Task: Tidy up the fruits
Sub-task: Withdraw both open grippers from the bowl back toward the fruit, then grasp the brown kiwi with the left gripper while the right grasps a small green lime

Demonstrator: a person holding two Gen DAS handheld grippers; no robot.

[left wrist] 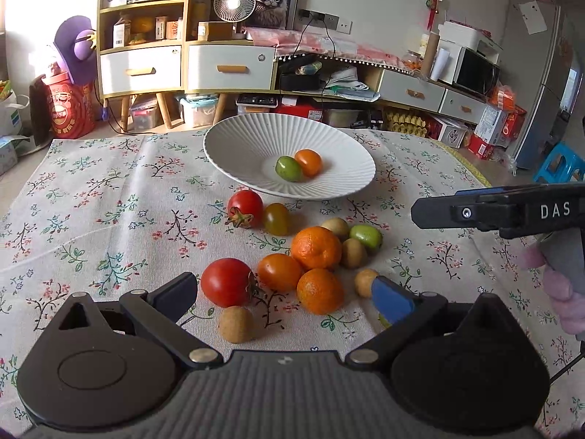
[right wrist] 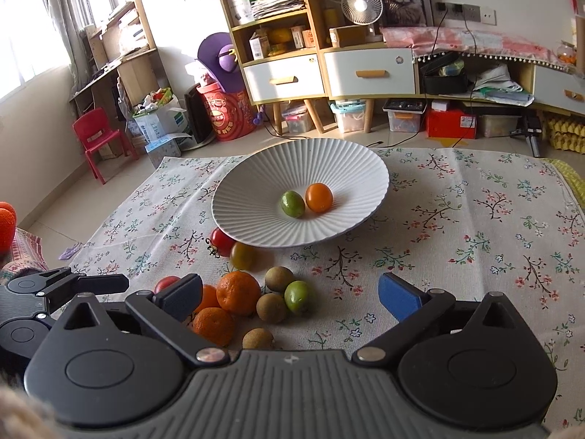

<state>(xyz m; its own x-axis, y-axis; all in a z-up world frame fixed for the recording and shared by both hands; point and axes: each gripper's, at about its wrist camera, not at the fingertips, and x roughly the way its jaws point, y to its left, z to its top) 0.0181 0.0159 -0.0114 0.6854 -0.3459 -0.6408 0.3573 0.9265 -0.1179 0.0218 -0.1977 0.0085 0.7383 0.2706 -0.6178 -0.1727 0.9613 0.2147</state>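
- A white ribbed bowl (left wrist: 256, 142) stands on the bench, on a flowered cloth (left wrist: 109, 201), in the upper middle of both views.
- In the bowl lie two fruits, touching each other: a green one (left wrist: 288, 169) on the left and an orange one (left wrist: 309, 162) on the right.
- All other fruits lie on the cloth below the bowl, in one loose group: two red tomatoes (left wrist: 228, 281), a dark tomato (left wrist: 276, 219), two mandarins (left wrist: 316, 248), an orange tomato (left wrist: 279, 271), one green fruit (left wrist: 366, 237) and several small brown fruits (left wrist: 237, 324).
- The left tongs (left wrist: 289, 292) are open wide and hold nothing; in the left view the nearest fruits are seen between their fingers.
- The right tongs (right wrist: 290, 294) are also open and empty, low in the right view, with the group at their left finger.
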